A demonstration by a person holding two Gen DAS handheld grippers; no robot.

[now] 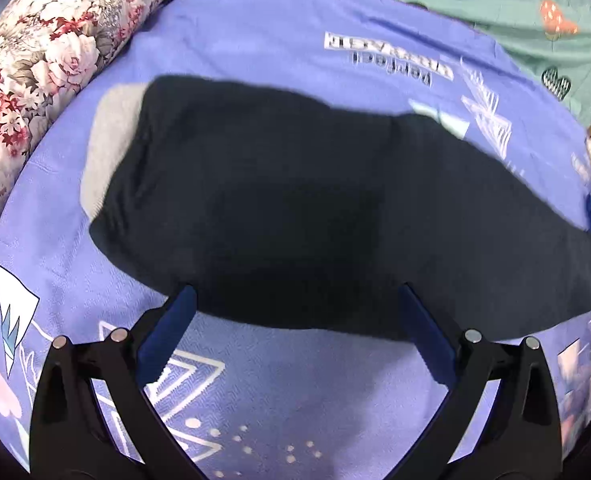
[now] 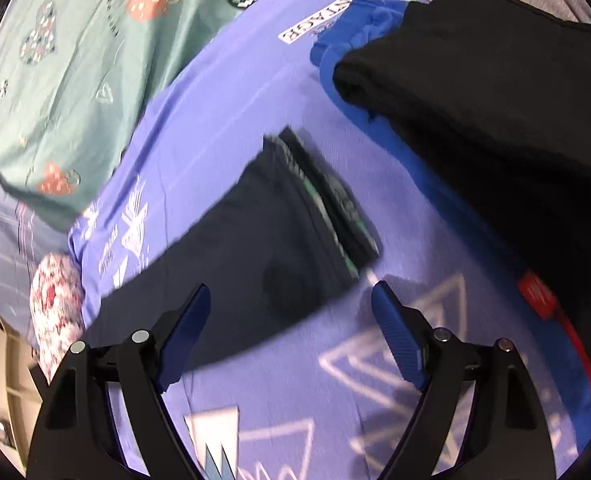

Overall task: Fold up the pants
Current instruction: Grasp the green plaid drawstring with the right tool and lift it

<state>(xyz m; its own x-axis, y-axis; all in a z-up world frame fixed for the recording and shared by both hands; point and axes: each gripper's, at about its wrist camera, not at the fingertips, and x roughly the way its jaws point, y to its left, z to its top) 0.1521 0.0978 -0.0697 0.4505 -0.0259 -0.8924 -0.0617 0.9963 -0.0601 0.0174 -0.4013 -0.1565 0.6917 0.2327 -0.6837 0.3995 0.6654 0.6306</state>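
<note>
Here the dark pants [image 1: 295,200] lie spread flat across a purple printed bedsheet [image 1: 235,32], with a grey lining showing at one end near the floral pillow [image 1: 47,48] and, in the right wrist view, the banded waist end [image 2: 335,200] lying toward a person's black sleeve [image 2: 495,100]. The left tongs [image 1: 297,300] hover at the near edge of the cloth, spread wide and holding nothing; the fabric edge sits between the tips but the blue pads [image 1: 167,336] do not press on it. The right tongs [image 2: 291,300] are likewise released and empty, poised just short of the near edge by the waist end.

The step in hand looks like taking hold of the near long edge at two spots. To do it well, each lower pad should slide under the cloth edge only, not the sheet, before closing. Both grips should sit on the same edge, so the fold lifts evenly and lands straight.
</note>
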